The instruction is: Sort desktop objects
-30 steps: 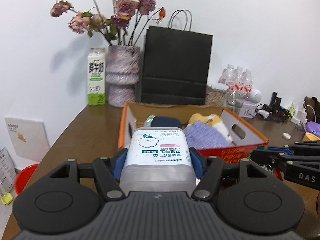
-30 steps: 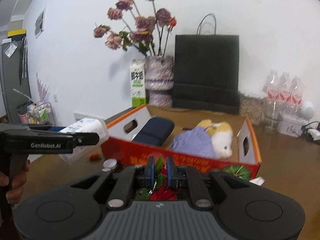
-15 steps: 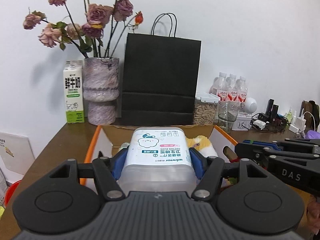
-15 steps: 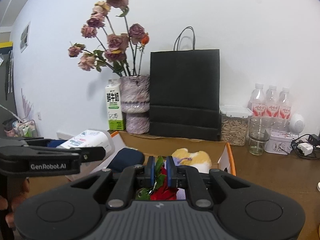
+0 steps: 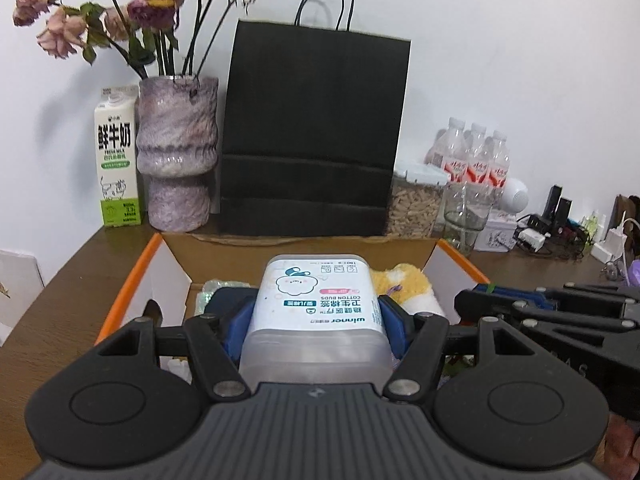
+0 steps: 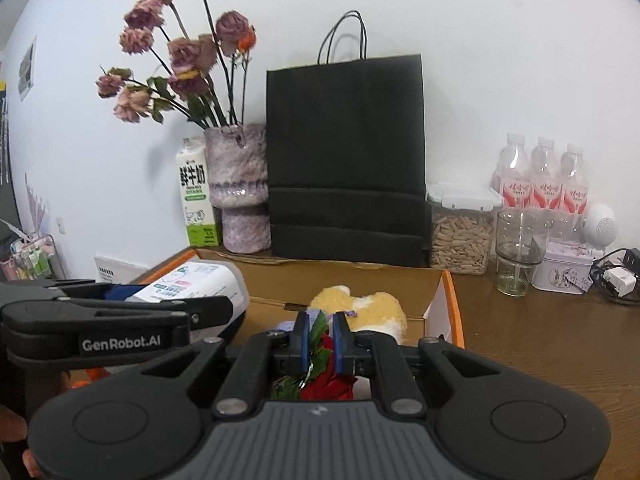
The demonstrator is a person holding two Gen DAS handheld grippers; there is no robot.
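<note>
currently left gripper [image 5: 316, 312] is clamped on the cotton bud box [image 5: 316, 300], blue pads pressing both its sides, label upside down toward the camera. it hangs over the open cardboard box [image 5: 140, 280], the one with orange edges, above the near-left part of the inside. right gripper [image 6: 319, 340] is squeezed tight on an artificial red flower [image 6: 328, 376]; green leaves [image 6: 318, 328] poke up between the blue pads, red petals sit lower down toward the gripper body. it is also over the cardboard box, toward the near-right side.

inside the box: a yellow-and-white plush toy [image 6: 360, 308] near the far right, a dark blue item [image 5: 228, 296] partly hidden under the left gripper, can't tell what it is.

behind the box on the brown table [image 6: 540, 340]: milk carton [image 5: 118, 160], purple vase [image 5: 176, 152] with dried roses [image 5: 152, 4], black paper bag [image 5: 316, 132], seed jar [image 6: 460, 236], empty glass [image 6: 520, 256], three water bottles [image 6: 544, 176], small tin [image 6: 566, 268]. chargers and cables [image 5: 560, 236] at far right.

a person's fingers [image 6: 12, 428] show at the left edge of the right wrist view, on the left gripper's handle.
</note>
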